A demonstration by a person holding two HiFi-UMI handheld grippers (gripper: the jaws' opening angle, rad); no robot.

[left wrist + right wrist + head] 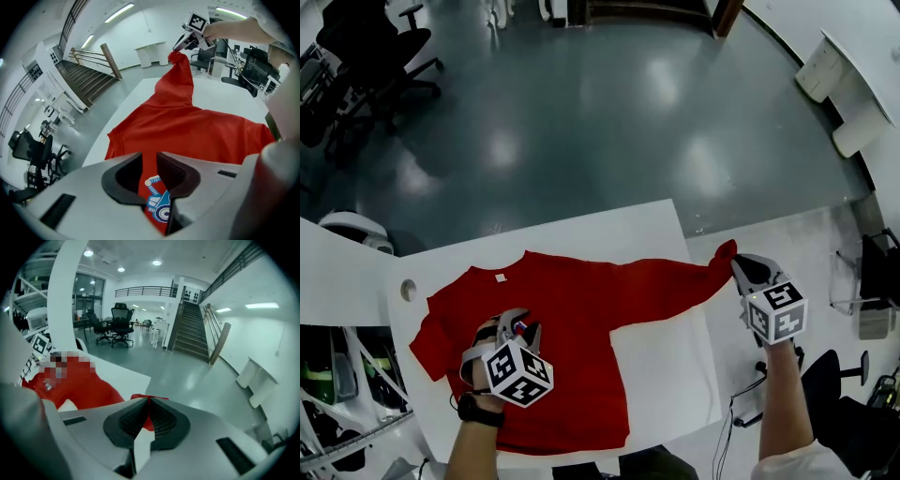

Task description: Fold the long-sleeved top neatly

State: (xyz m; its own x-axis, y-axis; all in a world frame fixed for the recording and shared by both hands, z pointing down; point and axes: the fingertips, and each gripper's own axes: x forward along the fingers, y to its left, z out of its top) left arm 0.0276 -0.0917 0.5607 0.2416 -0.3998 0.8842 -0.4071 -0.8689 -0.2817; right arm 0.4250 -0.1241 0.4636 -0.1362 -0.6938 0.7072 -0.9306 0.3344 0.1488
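the red top lies flat on the white table at mid-frame, one sleeve stretched right. the right gripper is clenched on its cuff; the left gripper hangs over the chest, jaws apart. light, limp cloth, probably best held at cuffs and hems.

The head view is looking steeply down over the white table, the red long-sleeved top at six o'clock. The left gripper view is sitting close above the top, facing its sleeve at one o'clock; both are sharing the right gripper. The right gripper view is facing a staircase at one o'clock.
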